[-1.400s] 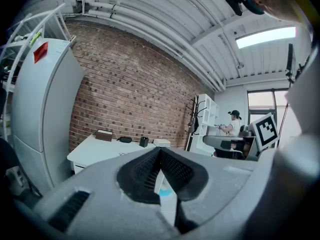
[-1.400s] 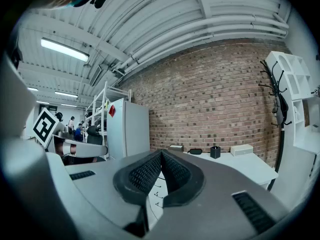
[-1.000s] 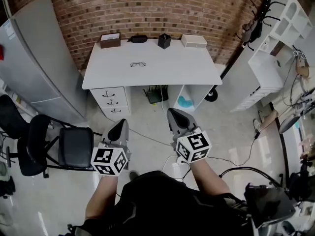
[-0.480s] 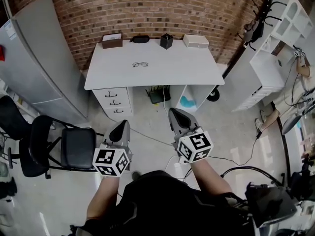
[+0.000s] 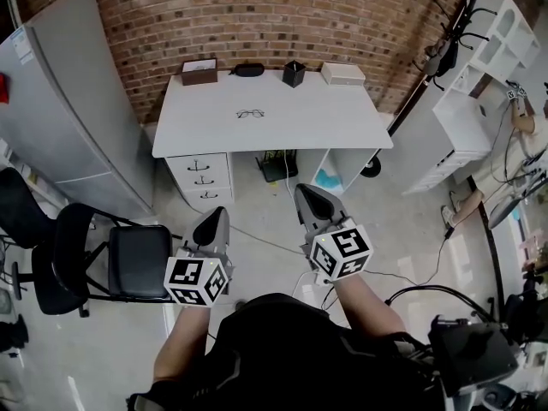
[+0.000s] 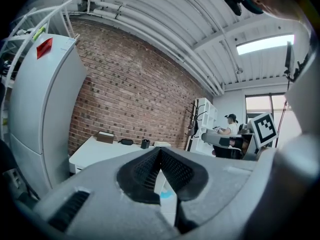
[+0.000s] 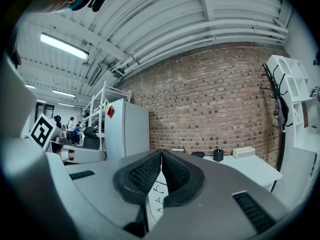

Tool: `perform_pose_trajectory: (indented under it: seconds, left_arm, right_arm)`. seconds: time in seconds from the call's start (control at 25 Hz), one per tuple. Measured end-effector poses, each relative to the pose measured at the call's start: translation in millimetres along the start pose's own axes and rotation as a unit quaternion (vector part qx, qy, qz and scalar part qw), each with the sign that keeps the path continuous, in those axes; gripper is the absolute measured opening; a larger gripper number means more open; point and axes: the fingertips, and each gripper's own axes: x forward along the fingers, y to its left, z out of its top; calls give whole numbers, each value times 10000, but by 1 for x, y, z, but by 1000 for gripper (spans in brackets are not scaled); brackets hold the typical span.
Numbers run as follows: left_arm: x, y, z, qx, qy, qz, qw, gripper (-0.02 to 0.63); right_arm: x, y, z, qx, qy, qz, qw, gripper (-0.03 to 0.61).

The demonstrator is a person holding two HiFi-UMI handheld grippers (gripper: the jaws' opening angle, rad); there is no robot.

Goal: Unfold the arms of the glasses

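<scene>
A pair of thin dark-framed glasses (image 5: 250,114) lies on the white desk (image 5: 342,127) against the brick wall, well ahead of both grippers. My left gripper (image 5: 217,214) is shut and empty, held level over the floor in front of the desk's drawers. Beside it my right gripper (image 5: 306,193) is also shut with nothing in it. In the left gripper view the left gripper (image 6: 160,150) points at the desk (image 6: 95,151); the right gripper (image 7: 161,152) in its own view does too, with the desk (image 7: 250,166) at the right. The glasses are too small to make out in either gripper view.
Along the desk's back edge stand a brown box (image 5: 199,72), a black case (image 5: 247,70), a black cup (image 5: 294,73) and a white box (image 5: 342,74). A drawer unit (image 5: 199,178) sits under the desk. A black chair (image 5: 94,259) is at left, a grey cabinet (image 5: 68,101) behind it, white shelving (image 5: 479,84) at right.
Both grippers, still shut, have come a little nearer the desk; the desk and glasses sit slightly lower and to the right in the head view.
</scene>
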Motion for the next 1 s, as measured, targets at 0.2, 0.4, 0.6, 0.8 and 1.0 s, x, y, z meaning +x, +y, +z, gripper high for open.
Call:
perform_pose_trajectory:
  seconds: [0.2, 0.4, 0.6, 0.8, 1.0]
  left_arm:
    - [-8, 20, -4, -52, 17, -139, 9999, 8]
    - [-11, 23, -14, -58, 192, -261, 9995, 8]
    - [0, 28, -11, 12, 169, -348, 9993, 8]
    - [24, 35, -5, 91, 116, -292, 9995, 8]
    - [56, 38, 4, 113, 42, -248, 9996, 8]
  right_arm:
    - [9, 24, -10, -71, 111, -60, 9999, 9]
    - [11, 30, -14, -72, 181, -134, 9997, 9]
    - [23, 26, -11, -103, 147, -128, 9998, 9]
    - [42, 9, -15, 13, 129, -44, 9999, 9]
    - [66, -18, -5, -11, 42, 44, 10000, 9]
